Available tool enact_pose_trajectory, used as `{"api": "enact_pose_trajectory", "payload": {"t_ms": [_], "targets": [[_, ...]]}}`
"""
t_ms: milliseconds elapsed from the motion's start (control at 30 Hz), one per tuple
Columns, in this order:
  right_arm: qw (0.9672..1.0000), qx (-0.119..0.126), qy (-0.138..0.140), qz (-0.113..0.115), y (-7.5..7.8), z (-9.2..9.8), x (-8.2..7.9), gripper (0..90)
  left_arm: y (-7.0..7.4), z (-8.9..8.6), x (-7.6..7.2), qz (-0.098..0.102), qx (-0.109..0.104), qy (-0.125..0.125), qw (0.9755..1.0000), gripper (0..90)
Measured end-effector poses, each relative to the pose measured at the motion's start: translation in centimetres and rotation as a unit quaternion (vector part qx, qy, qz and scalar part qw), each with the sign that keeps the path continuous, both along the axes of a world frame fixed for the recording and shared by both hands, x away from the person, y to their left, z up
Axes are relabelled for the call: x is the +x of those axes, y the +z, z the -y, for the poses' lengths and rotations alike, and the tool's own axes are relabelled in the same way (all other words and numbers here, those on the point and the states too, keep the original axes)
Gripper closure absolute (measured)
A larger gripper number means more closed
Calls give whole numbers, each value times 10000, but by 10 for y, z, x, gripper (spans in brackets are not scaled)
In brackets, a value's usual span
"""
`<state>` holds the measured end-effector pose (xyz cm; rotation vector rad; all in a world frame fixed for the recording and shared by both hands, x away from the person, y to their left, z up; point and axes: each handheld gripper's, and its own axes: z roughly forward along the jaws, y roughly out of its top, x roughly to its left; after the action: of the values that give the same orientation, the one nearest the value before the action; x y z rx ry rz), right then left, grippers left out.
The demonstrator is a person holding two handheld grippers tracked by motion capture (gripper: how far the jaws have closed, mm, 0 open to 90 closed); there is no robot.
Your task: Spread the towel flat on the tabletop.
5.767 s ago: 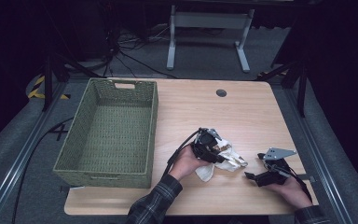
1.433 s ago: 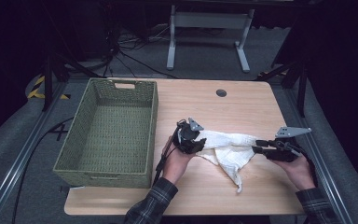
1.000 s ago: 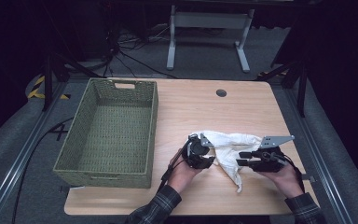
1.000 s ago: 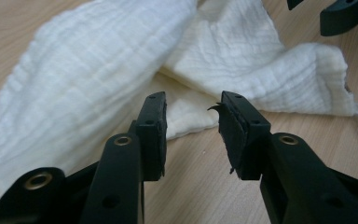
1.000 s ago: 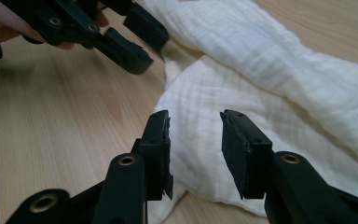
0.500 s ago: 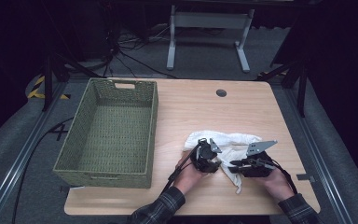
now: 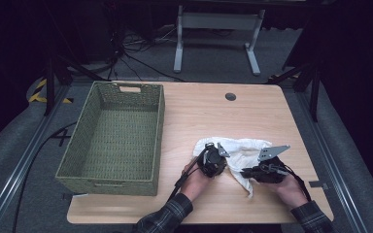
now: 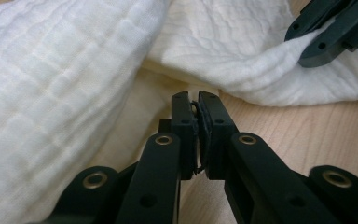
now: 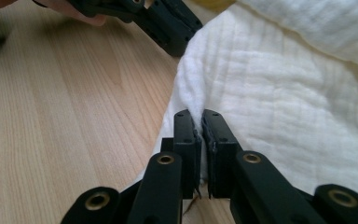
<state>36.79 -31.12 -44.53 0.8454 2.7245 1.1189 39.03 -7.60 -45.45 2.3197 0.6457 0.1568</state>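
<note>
The white cloth [image 7: 238, 154] lay crumpled on the table [image 7: 199, 116], at about 3 o'clock from the basket [image 7: 114, 138]. Both the left gripper [image 8: 198, 105] and right gripper [image 9: 201, 122] had just squeezed closed, each pinching a cloth fold.

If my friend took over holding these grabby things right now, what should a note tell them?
Left hand-held gripper: jaws have just closed, pinching a fold of the white cloth.
Right hand-held gripper: jaws have just closed too, pinching the cloth's edge.
Where things are: the cloth lies rumpled on the wooden table, between both hands. The green woven basket sits to the left with nothing in it.
Done: both grips on the cloth are made.
Left: probably lift and fold or tidy the cloth, then perhaps put it in the basket.
</note>
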Motion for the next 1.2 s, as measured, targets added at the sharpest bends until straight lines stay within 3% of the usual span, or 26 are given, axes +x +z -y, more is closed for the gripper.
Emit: {"api": "enact_pose_trajectory", "payload": {"t_ms": [200,400,767,1000,1200], "targets": [[9997,100,-201,57,6,17,1,858,15,-13,-5,-15,-279,-48,9996,868],[9984,228,-495,153,13,40,1,858,30,-31,-12,-14,-508,57,9987,870],[9958,98,-874,266,16,67,1,859,38,-57,-19,-53,-664,356,9971,871],[9931,11,-1141,264,15,85,1,859,39,-67,-27,-78,-600,454,9971,871],[9905,-272,-1331,225,10,96,5,857,37,-73,-28,-83,-456,664,9967,871]]}}
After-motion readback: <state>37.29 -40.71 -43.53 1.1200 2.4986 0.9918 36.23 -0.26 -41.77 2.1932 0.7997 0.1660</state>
